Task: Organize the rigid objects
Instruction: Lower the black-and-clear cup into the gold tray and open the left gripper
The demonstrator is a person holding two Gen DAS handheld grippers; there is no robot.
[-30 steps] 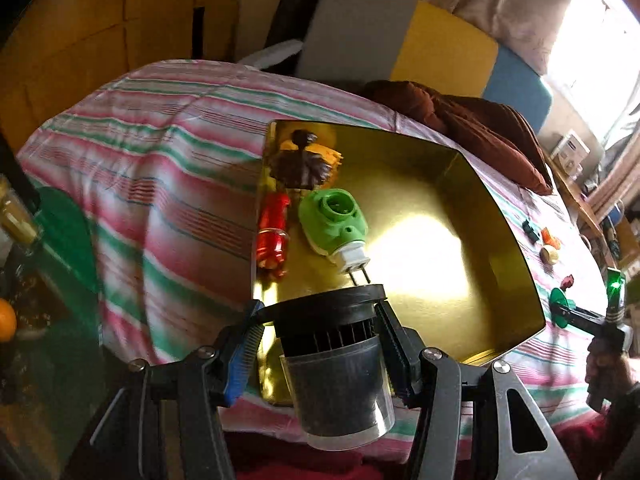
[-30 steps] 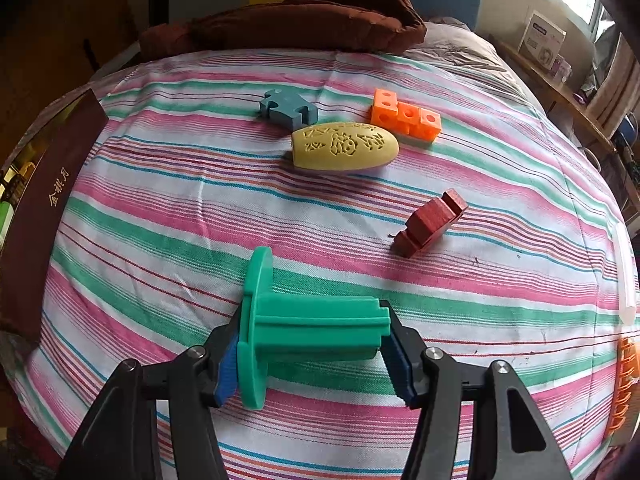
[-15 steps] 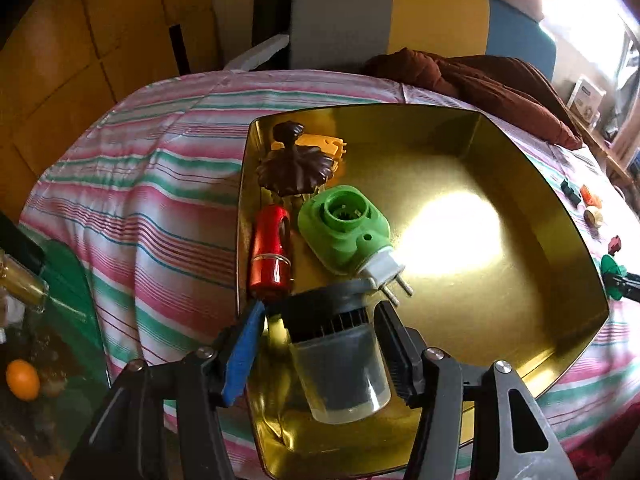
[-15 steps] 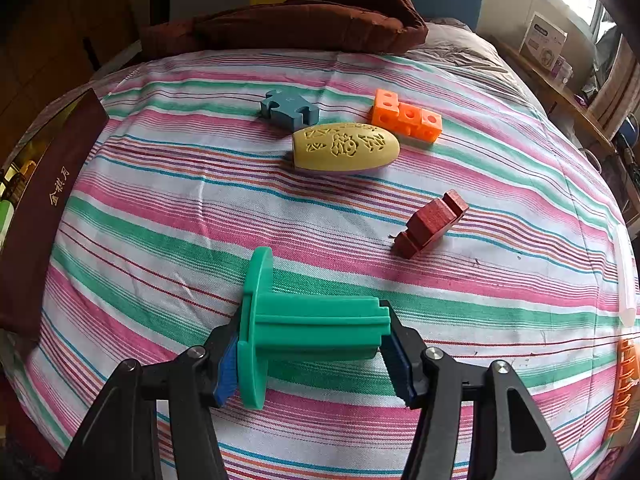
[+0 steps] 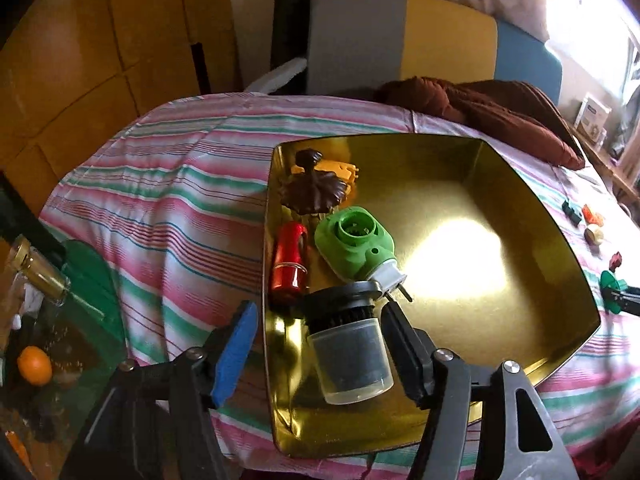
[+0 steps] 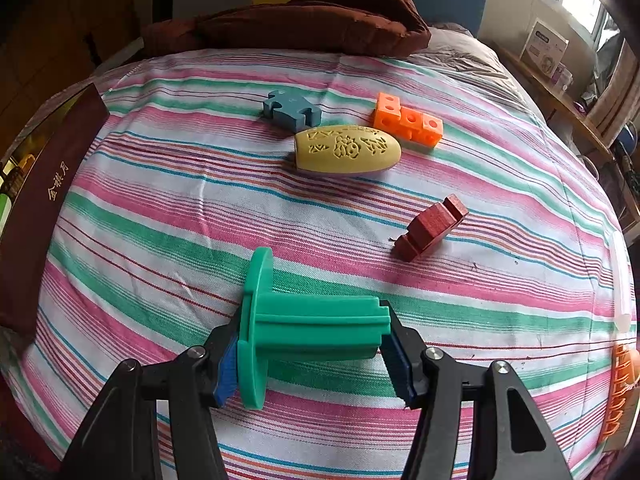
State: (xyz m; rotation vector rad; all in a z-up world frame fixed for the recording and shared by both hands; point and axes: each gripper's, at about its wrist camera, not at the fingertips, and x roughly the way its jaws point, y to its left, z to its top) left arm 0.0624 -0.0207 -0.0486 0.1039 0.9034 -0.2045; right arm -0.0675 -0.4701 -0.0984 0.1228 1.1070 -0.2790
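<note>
A: Which step is this?

B: A release, I'd say. The left gripper [image 5: 316, 344] has just been spreading its jaws. The black-capped clear plastic cylinder [image 5: 347, 346] lies between them on the gold metal tray [image 5: 500, 300], low and centre in the left view. The blue pad is well clear; the other pad sits just beside the cylinder, and I can't tell if it touches.

A: And the right one?

B: The right gripper [image 6: 310, 354] pinches a teal plastic spool with a round flange [image 6: 304, 326] by its ends, above the striped bedspread [image 6: 160, 220], at the bottom centre of its view.

A: Next?

B: Probably draw the left gripper straight back without nudging the cylinder into the green plug-in device [image 5: 356, 244] or the red bottle [image 5: 290, 262], then bring the spool to the tray.

A: Anything unclear?

B: The brown ornament [image 5: 312, 190] hides most of a yellow piece behind it. An orange object at the right view's lower right edge is cut off.
</note>
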